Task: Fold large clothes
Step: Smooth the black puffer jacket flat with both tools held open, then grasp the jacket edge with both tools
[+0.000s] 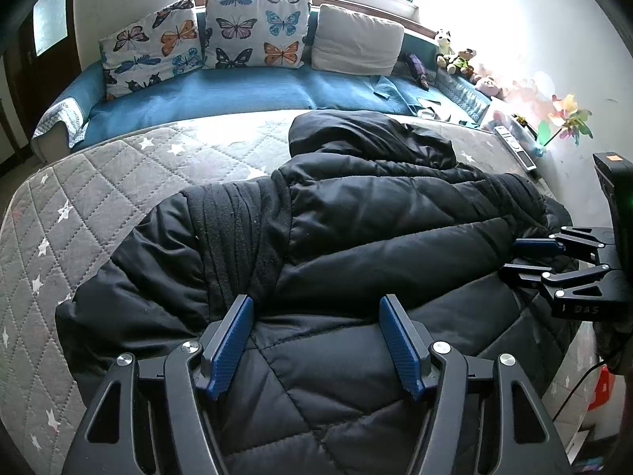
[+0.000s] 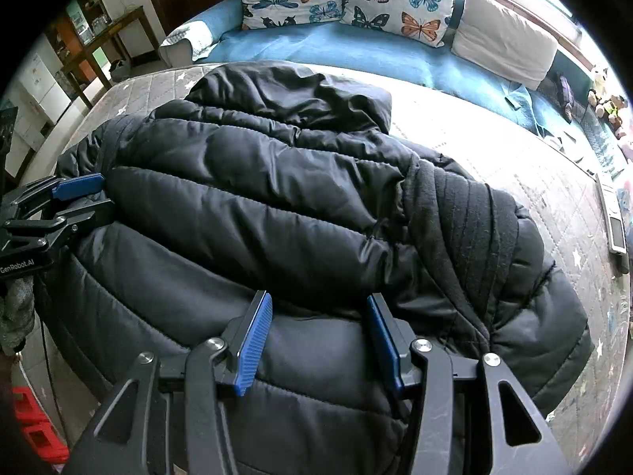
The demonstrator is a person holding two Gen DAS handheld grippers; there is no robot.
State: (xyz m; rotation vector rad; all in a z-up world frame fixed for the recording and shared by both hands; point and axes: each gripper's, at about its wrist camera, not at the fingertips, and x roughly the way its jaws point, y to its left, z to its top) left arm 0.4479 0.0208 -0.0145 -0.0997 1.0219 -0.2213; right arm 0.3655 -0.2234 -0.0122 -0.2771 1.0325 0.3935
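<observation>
A large black puffer jacket point(image 1: 356, 221) lies spread on a grey quilted mattress point(image 1: 99, 206), hood toward the sofa, sleeves folded across the body. It also shows in the right wrist view point(image 2: 277, 198). My left gripper point(image 1: 316, 304) is open and empty, its blue pads just above the jacket's near hem. It shows in the right wrist view point(image 2: 103, 194) at the left edge. My right gripper point(image 2: 319, 304) is open and empty over the jacket's near part. It shows in the left wrist view point(image 1: 510, 255) at the jacket's right side.
A blue sofa point(image 1: 237, 91) with butterfly cushions point(image 1: 257, 31) and a beige cushion point(image 1: 356, 39) stands behind the mattress. Stuffed toys point(image 1: 455, 57), a remote point(image 1: 516, 146) and a pinwheel point(image 1: 569, 118) sit at the right. A red crate point(image 2: 35, 427) is on the floor.
</observation>
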